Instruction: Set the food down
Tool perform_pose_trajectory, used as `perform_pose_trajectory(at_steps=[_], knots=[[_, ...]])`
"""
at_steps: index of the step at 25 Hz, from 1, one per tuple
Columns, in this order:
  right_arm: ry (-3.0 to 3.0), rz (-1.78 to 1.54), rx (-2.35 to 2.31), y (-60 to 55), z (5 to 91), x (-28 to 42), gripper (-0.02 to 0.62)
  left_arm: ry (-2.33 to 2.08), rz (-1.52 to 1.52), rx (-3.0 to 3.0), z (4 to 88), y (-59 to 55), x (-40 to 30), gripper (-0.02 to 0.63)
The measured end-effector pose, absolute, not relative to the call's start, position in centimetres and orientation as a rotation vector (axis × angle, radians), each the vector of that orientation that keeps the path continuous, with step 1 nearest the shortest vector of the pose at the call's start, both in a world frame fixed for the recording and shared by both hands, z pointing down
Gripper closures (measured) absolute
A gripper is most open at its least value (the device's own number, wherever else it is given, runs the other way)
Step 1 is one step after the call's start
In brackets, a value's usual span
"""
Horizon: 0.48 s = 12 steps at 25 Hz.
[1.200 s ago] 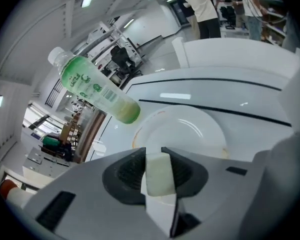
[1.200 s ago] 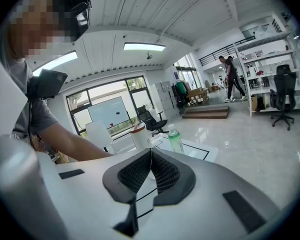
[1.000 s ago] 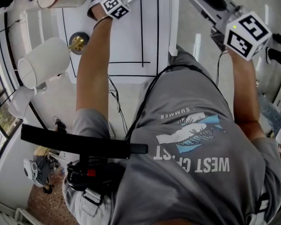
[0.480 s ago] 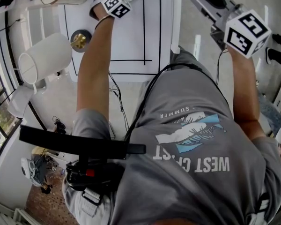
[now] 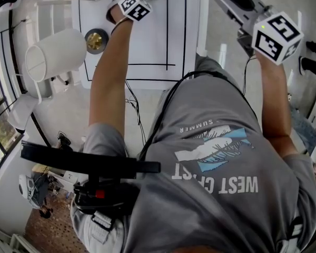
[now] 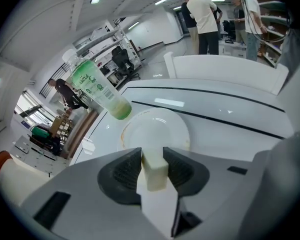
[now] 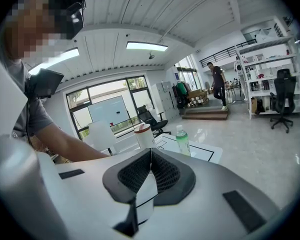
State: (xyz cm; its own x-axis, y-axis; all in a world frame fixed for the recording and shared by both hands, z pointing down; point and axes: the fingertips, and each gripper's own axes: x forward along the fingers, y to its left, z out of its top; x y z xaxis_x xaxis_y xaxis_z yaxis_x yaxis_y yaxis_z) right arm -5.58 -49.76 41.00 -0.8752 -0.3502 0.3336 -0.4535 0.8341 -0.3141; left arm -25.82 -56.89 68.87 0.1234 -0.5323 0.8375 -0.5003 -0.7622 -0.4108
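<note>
The left gripper (image 6: 152, 153) has the food (image 6: 155, 173), one pale block, between its fingers. They have just been opening, yet both pads touch the block's sides. The block shows low centre in the left gripper view, in front of the near rim of the one plate (image 6: 157, 126). Whether it touches the plate I cannot tell. One green bottle (image 6: 97, 86) stands just beyond the plate at upper left, near the left edge of the desk (image 6: 230, 134), which runs close by the plate. To the right the desk lies bare, crossed by two black lines, up to a white chair back (image 6: 220, 66) at the far edge. The right gripper (image 7: 150, 154) sits at the head view's upper right, past the desk's right edge. Its fingers are pressed together with nothing between them. Its view shows one cup (image 7: 144, 134) near the bottle.
</note>
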Motion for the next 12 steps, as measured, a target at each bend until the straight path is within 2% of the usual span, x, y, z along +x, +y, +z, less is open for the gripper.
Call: perform_pose_trajectory(at_steps=[12], knots=[[-2.752, 0.553, 0.628, -46.4, 40.6, -7.0, 0.588, 1.173, -1.647, -2.462, 66.5, -54.2, -26.6, 0.465]])
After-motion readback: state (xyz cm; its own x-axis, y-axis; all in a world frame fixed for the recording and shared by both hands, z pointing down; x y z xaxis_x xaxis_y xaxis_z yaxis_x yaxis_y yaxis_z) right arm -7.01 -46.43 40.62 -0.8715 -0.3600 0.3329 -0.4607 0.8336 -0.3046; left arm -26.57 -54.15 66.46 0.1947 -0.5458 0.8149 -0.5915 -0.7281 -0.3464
